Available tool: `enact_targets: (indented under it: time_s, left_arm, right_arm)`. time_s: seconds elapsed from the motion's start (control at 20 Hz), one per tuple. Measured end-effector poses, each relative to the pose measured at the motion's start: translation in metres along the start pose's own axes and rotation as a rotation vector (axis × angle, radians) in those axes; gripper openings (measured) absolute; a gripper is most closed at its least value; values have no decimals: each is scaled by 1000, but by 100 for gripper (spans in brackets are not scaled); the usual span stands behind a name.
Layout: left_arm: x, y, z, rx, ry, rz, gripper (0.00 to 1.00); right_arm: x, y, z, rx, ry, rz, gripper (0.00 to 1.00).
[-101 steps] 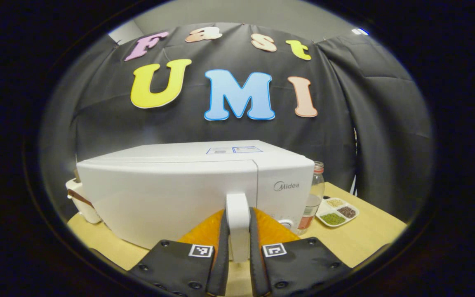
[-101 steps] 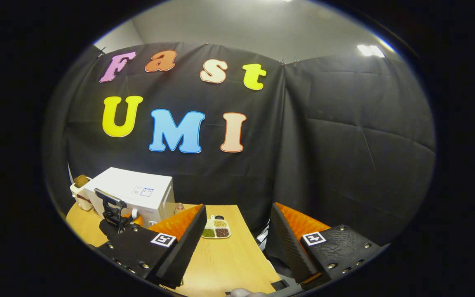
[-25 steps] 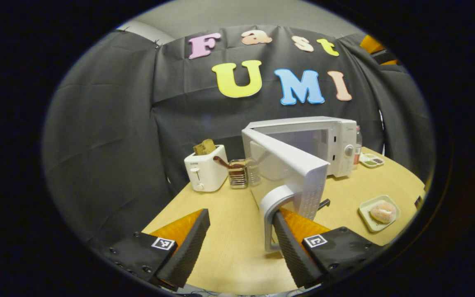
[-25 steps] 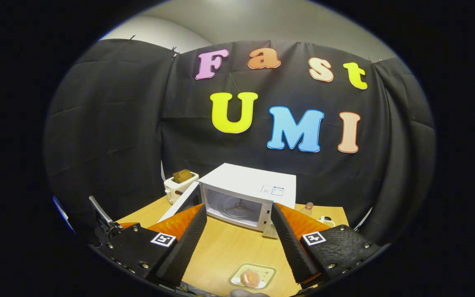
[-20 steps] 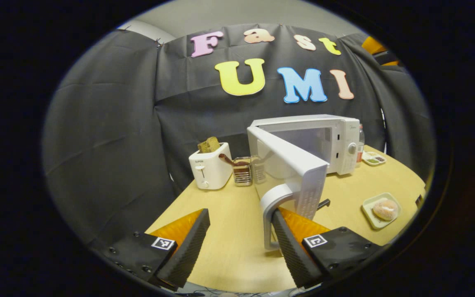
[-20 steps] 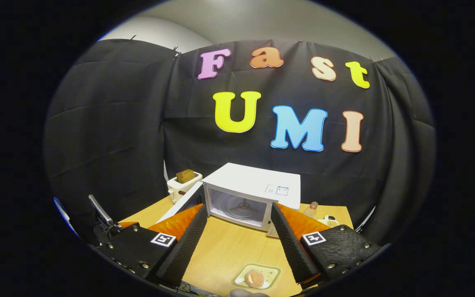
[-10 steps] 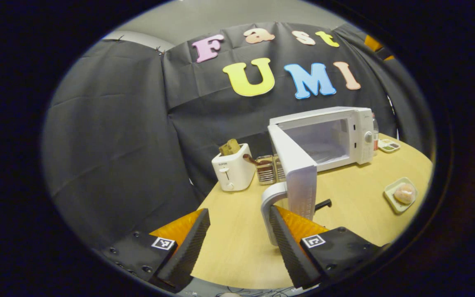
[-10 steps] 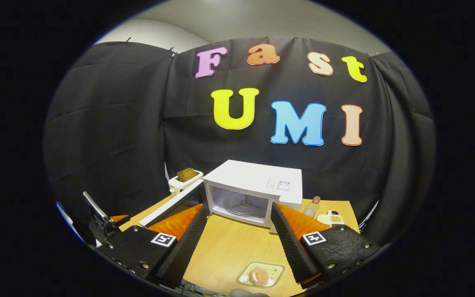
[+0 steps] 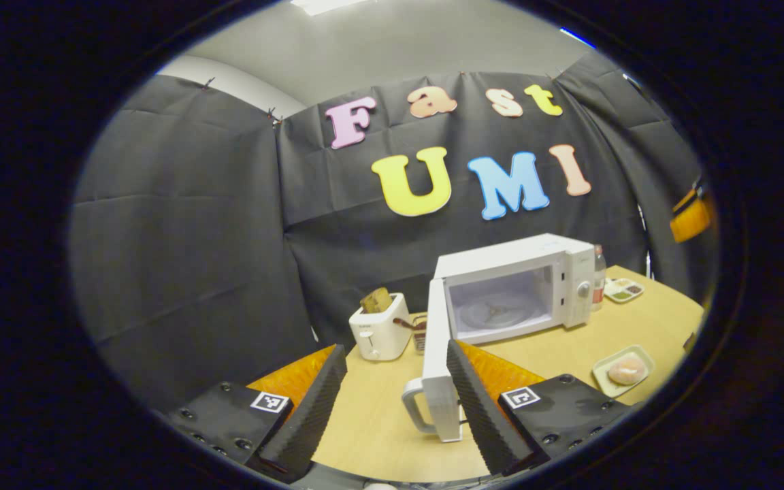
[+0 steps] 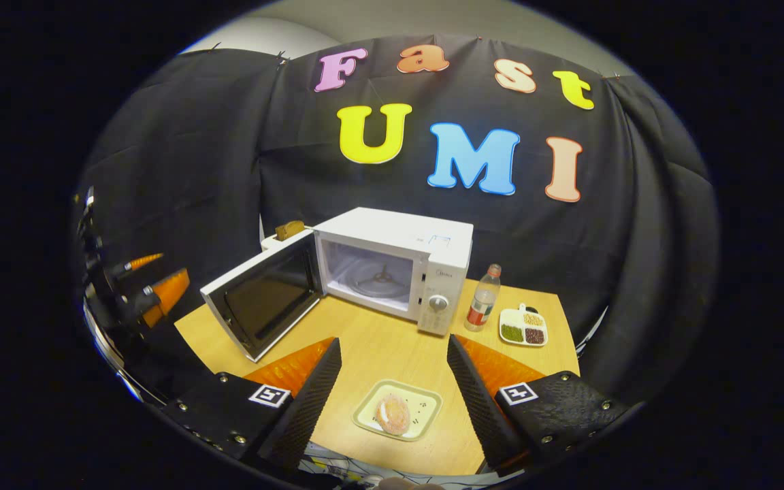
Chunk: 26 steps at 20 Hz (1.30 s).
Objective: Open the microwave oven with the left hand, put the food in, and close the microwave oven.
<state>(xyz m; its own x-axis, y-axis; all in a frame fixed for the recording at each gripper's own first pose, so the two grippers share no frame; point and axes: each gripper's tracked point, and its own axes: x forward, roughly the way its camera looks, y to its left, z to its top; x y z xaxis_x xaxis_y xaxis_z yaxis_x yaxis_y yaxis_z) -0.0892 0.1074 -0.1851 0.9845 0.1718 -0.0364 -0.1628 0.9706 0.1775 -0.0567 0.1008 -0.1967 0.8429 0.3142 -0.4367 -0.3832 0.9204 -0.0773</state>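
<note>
Swung fully wide since a moment ago, the microwave oven [image 10: 392, 262] door [image 10: 263, 296] reaches my table's [image 10: 392, 354] left edge. My left gripper [image 9: 392, 401] has let go, fingers spread; right gripper [image 10: 392, 391] gapes above the doughnut [image 10: 393, 413] on its tray [image 10: 426, 410] at the near edge.

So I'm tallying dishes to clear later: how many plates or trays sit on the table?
2: a small plate holding the doughnut near the front edge, and a divided dish beside the bottle, right of the microwave. Others may be hidden behind it.
</note>
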Motion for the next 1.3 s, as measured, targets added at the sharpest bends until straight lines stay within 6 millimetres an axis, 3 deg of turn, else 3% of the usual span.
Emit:
enact_targets:
  time_s: [0.15,0.25,0.35,0.4,0.45,0.55,0.7,0.75,0.95,1.3]
  left_arm:
    - [-14,-32,44,-8,-30,-26,100]
    - [-19,-52,70,2,-48,-41,97]
    - [-24,-73,90,-7,-58,-63,100]
    - [-27,-79,97,-8,-63,-65,94]
    - [-29,-85,104,-10,-70,-72,100]
    - [-27,-89,113,-4,-72,-66,100]
    - [-26,-93,120,-1,-73,-68,100]
    - [-25,-92,121,5,-67,-65,94]
    - [-14,-87,119,19,-50,-64,100]
    - [4,-71,106,3,-20,-58,100]
  right_arm:
    - [0,-14,-51,-33,49,4,96]
    - [9,-13,-84,-42,79,32,96]
    - [19,-7,-114,-30,115,74,96]
    - [25,-6,-126,-31,131,83,96]
    - [33,-6,-138,-42,142,83,96]
    - [52,-6,-160,-70,178,79,96]
    - [85,-6,-180,-95,220,83,96]
    - [96,-2,-185,-93,226,98,96]
    - [130,2,-205,-112,288,99,96]
    - [162,6,-221,-122,360,108,96]
